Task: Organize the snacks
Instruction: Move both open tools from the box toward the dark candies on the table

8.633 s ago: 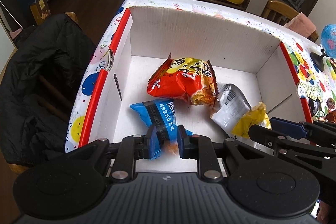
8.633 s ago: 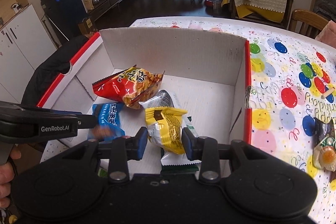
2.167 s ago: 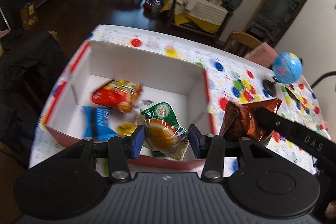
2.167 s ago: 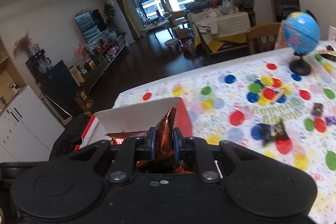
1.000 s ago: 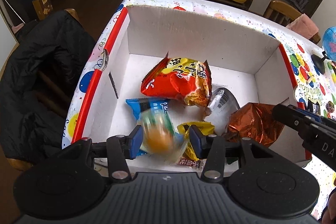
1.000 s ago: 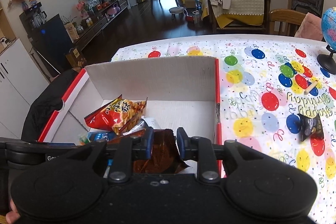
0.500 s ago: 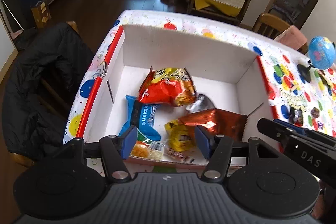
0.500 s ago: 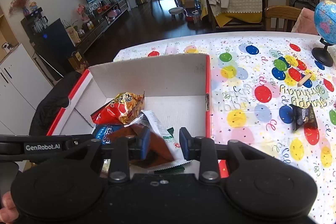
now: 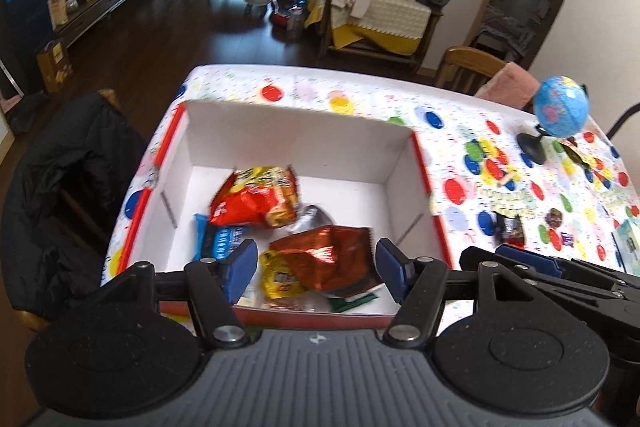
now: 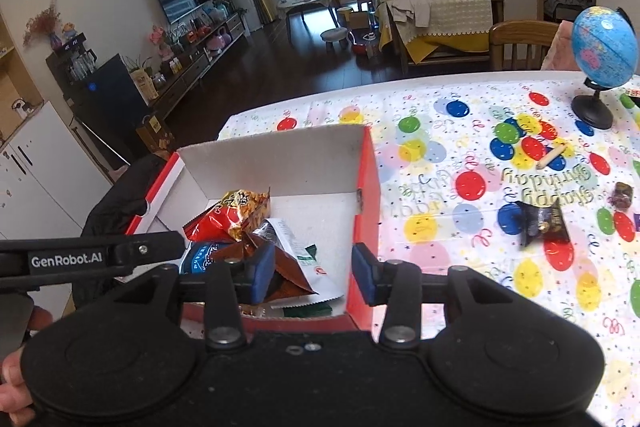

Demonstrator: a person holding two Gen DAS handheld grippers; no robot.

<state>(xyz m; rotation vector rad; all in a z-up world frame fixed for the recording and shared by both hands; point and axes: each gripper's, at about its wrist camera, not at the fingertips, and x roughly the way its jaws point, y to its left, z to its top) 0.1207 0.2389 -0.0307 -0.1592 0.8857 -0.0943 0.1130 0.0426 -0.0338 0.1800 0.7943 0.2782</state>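
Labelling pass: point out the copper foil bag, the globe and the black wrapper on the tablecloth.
copper foil bag point(image 9: 326, 259), left wrist view, middle of crinkled front.
globe point(image 10: 602, 47), right wrist view, blue sphere.
black wrapper point(image 10: 542, 223), right wrist view, centre of packet.

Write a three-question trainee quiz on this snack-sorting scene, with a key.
1. True or false: the copper foil bag lies inside the cardboard box.
2. Which stands on the table beyond the box? A) kettle B) globe C) lamp
3. Fill in: the black snack packet lies on the ______, outside the box.

Key: 1 true. 2 B. 3 tablecloth.
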